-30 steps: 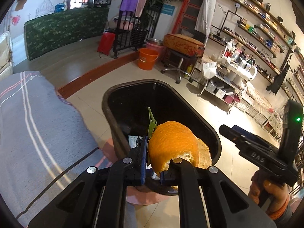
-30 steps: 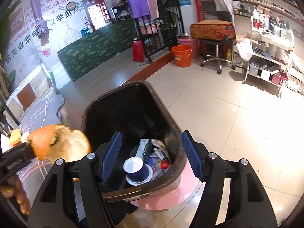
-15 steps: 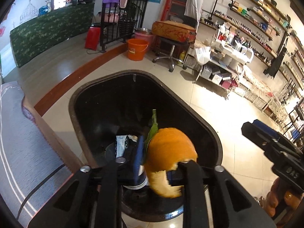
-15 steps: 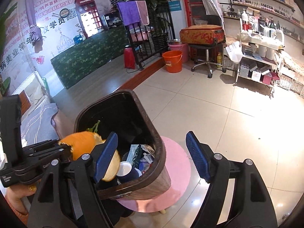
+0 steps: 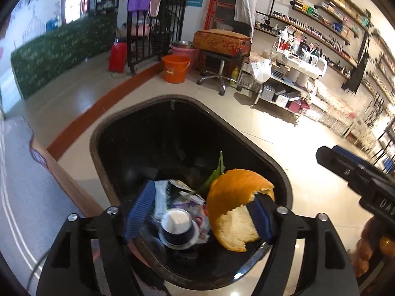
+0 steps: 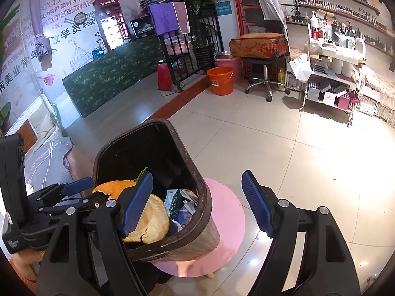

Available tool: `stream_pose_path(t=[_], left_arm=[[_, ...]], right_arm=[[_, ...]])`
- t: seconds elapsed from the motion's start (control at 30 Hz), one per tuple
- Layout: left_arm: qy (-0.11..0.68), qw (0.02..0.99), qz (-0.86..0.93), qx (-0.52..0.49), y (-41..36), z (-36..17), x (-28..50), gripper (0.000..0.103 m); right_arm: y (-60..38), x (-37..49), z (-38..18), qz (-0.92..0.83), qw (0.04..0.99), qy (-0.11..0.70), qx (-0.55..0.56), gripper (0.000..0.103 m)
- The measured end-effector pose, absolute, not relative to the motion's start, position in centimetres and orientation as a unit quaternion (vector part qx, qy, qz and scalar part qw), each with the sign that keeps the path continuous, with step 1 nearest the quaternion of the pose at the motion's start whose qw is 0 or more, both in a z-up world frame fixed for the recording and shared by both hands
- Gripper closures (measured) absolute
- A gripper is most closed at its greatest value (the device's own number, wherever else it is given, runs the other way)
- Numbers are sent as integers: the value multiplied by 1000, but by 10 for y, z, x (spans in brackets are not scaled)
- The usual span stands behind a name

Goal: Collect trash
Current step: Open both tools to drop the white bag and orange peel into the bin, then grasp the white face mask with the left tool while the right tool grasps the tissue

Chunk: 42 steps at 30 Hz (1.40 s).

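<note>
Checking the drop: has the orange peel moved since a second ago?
Yes. The orange peel moved from the trash bin's near rim to over its opening; left gripper just opened.

The left gripper, black-framed with ribbed blue pads, tilts downward; its jaws have just been opening and now stand wide, its right pad alone touching something. The matching right gripper also tilts downward, jaws spread wide with nothing gripped.

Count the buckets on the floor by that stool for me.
2. An orange bucket stands on the tiles in front of the black railing, left of the stool; a pink bucket stands right behind it, partly hidden. Others could be behind the furniture.
</note>
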<state>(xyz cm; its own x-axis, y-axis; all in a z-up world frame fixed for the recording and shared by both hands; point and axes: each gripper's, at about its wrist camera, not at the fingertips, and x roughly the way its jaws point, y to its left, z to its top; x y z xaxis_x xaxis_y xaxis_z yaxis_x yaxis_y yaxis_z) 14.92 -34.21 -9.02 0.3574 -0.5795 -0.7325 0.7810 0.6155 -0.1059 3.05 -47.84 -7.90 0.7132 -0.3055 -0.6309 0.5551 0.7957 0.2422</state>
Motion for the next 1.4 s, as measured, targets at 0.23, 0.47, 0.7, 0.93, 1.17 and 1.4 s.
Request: stream_pose_path(t=[0.23, 0.47, 0.7, 0.93, 1.17, 1.4], left_arm=[[369, 814, -384, 232, -366, -88, 154, 27], [412, 784, -361, 291, -381, -89, 178, 26], [341, 783, -321, 408, -399, -78, 171, 9], [359, 804, -342, 329, -376, -62, 179, 6], [352, 841, -325, 252, -329, -59, 178, 6], [366, 872, -282, 161, -254, -52, 174, 6]], right_arm=[[-489, 26, -75, -246, 899, 289, 220, 28], [-489, 25, -78, -247, 896, 293, 224, 28], [-488, 26, -78, -242, 897, 294, 225, 27], [-489, 29, -76, -240, 898, 287, 231, 26], [-478, 40, -75, -226, 901, 294, 226, 26], [-438, 69, -76, -173, 910, 315, 206, 26]])
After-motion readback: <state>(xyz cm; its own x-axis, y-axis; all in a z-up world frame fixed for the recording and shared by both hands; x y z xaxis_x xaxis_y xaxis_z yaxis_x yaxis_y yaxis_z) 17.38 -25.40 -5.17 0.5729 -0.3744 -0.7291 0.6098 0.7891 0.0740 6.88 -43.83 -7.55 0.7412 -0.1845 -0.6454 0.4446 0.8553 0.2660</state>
